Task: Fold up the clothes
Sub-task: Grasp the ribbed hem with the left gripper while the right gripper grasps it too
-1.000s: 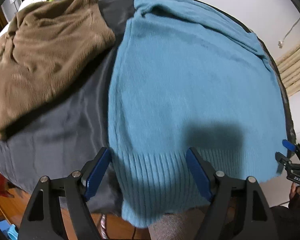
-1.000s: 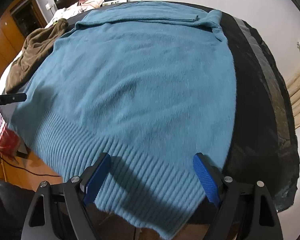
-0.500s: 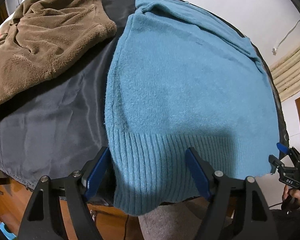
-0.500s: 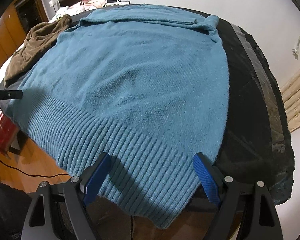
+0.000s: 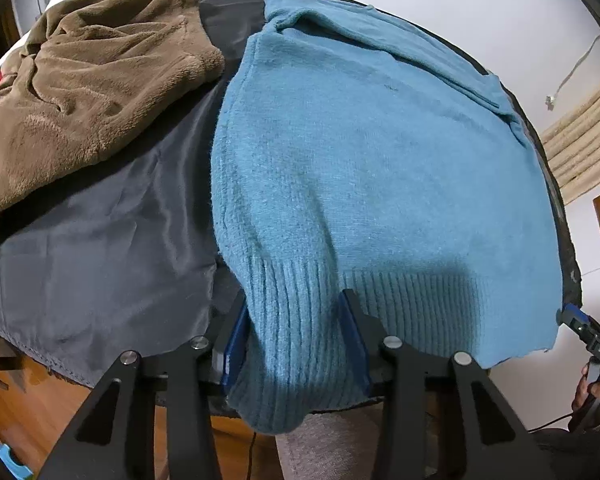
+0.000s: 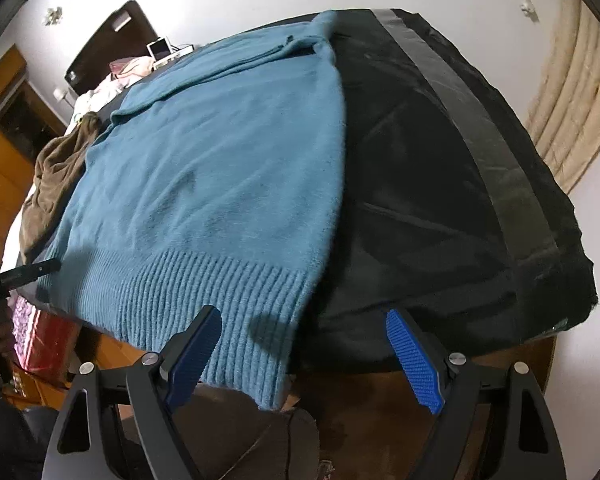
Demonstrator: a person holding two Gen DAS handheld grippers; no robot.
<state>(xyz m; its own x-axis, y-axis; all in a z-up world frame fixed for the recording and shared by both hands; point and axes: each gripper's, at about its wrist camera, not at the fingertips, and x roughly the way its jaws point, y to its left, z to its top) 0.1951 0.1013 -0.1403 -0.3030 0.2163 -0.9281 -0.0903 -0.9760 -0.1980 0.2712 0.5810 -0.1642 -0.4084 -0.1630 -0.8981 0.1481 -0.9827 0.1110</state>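
A blue knit sweater [image 5: 364,168] lies flat on a dark cloth-covered table [image 5: 100,264], its ribbed hem hanging over the near edge. My left gripper [image 5: 296,340] has its jaws partly closed around the hem's left corner, the ribbed fabric bunched between the blue pads. In the right wrist view the sweater [image 6: 220,184] fills the left half. My right gripper [image 6: 304,360] is open at the hem's right corner, with the left pad [image 6: 194,356] under the ribbing and the right pad out over the dark cloth. It also shows in the left wrist view [image 5: 580,326].
A brown fleece garment [image 5: 88,92] lies bunched on the table's far left. Dark bare cloth [image 6: 440,200] spans the table right of the sweater. Wooden floor and a red box [image 6: 40,336] sit below the near edge. A white wall and beige curtain [image 6: 572,92] stand behind.
My left gripper has narrowed onto the hem's left corner, bunching it. My right gripper has shifted right, to the hem's right corner, and stays open.
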